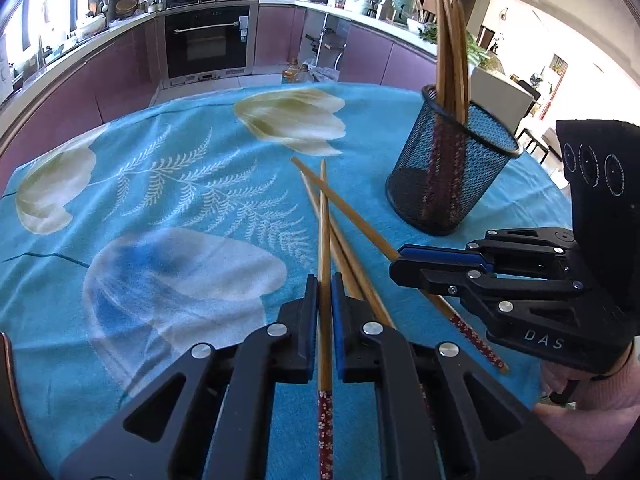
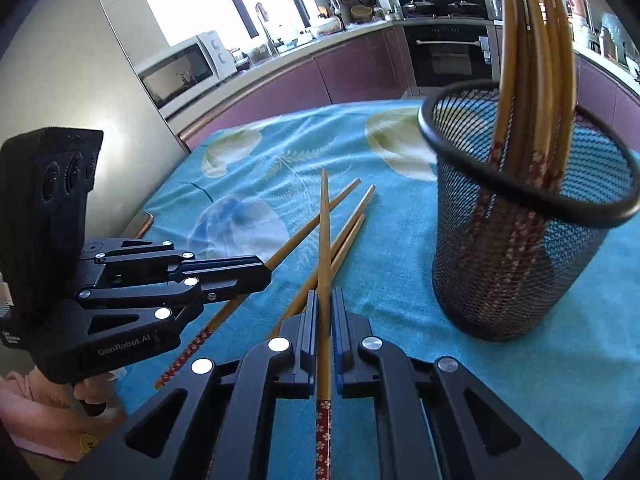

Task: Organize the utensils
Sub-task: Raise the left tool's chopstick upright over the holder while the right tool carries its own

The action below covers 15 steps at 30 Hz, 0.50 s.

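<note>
Left gripper (image 1: 325,300) clamped on one chopstick (image 1: 325,240); right gripper (image 2: 325,312) clamped on another (image 2: 325,248). Rest lying crossed mid-tablecloth (image 1: 160,184), w/ mesh holder (image 1: 452,176) nr far right edge. Light, stiff, slick bamboo; best gripped nr patterned ends.

Bamboo chopsticks (image 1: 340,216) crossed on cloth, more upright in mesh holder (image 1: 448,168)

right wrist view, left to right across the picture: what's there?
Left hand-held gripper → chopstick it holds → chopstick in the right hand-held gripper, up the middle → black mesh holder with chopsticks standing in it. The loose chopsticks crossing mid-frame are left out.
</note>
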Motion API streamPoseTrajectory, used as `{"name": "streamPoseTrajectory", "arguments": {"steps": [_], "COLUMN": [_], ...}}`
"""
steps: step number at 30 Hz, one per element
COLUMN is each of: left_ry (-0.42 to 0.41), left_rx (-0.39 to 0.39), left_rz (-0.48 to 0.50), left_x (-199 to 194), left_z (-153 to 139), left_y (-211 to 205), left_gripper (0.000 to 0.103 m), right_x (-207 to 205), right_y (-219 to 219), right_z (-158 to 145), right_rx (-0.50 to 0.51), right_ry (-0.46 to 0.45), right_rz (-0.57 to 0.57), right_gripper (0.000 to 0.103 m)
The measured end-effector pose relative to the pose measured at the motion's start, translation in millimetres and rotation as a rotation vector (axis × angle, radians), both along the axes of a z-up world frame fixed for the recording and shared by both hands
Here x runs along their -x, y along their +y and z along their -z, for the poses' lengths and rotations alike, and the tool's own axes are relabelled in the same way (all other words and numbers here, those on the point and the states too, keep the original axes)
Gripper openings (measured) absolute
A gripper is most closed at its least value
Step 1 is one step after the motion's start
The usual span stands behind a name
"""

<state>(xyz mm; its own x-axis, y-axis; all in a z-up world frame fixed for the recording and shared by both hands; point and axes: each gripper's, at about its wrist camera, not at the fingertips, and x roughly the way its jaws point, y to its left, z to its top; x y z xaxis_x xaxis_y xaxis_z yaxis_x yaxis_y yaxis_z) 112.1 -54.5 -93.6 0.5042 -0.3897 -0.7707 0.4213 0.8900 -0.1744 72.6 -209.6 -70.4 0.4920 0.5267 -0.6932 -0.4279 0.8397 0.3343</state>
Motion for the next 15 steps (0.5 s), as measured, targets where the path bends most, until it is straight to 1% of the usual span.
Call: {"name": "streamPoseTrajectory", "arguments": {"steps": [2,11,15], "left_ry": [-0.010,-0.102,-0.142], "left_rx": [0.026,0.147,0.192], "left_rz": [0.013,0.087,0.102], "left_x": [3,22,29], "left_z": [-9,-62,-81], "left_y": [0,3,7], "left_gripper": [0.007,0.007,0.007], "right_x": [4,23,29], "right_y": [-3,-27,-39], "right_z": [-9,-48,-60], "right_rx": [-0.014,-0.082,-0.109], "right_ry": [-0.023,-0.139,-0.183], "right_rz": [0.000,0.027,0.043], "right_gripper": [0.006,0.006,0.006]}}
